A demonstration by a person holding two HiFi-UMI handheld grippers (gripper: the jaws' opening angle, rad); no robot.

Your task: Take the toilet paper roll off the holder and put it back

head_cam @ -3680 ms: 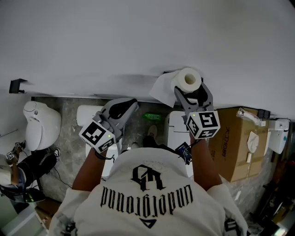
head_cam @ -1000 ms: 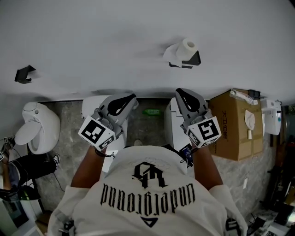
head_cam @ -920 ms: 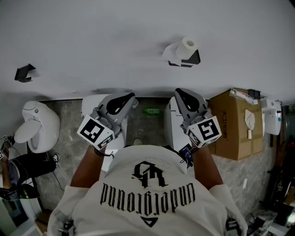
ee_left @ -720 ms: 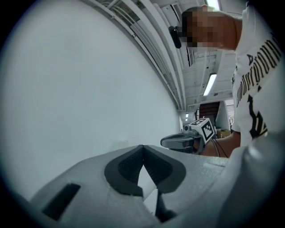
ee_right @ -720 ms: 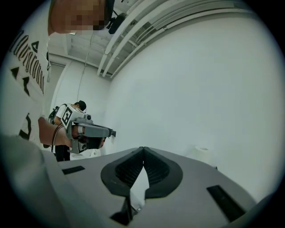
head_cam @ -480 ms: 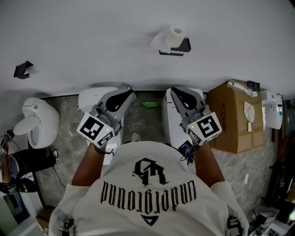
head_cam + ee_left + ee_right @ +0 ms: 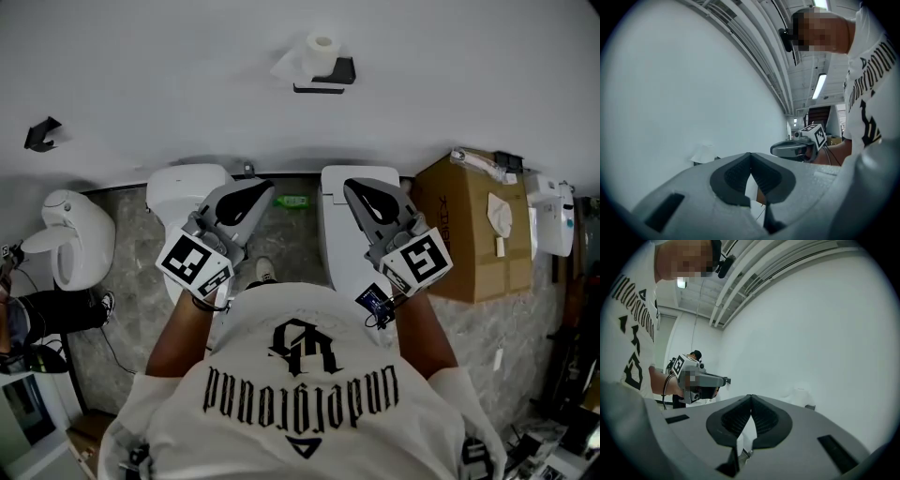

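Nearest: left gripper [image 7: 253, 197] and right gripper [image 7: 364, 195] held level, side by side in front of the person. Fingers of both are pressed together, nothing between them. Beyond, low at right, a cardboard box [image 7: 469, 220] on the floor. Farthest: toilet paper roll [image 7: 322, 47] sits on the black holder [image 7: 330, 84] on the wall, loose sheet hanging at its left, well apart from both grippers. Put-back looks done, task at its end. Next move likely just staying clear; any re-grab needs fingers spread first.
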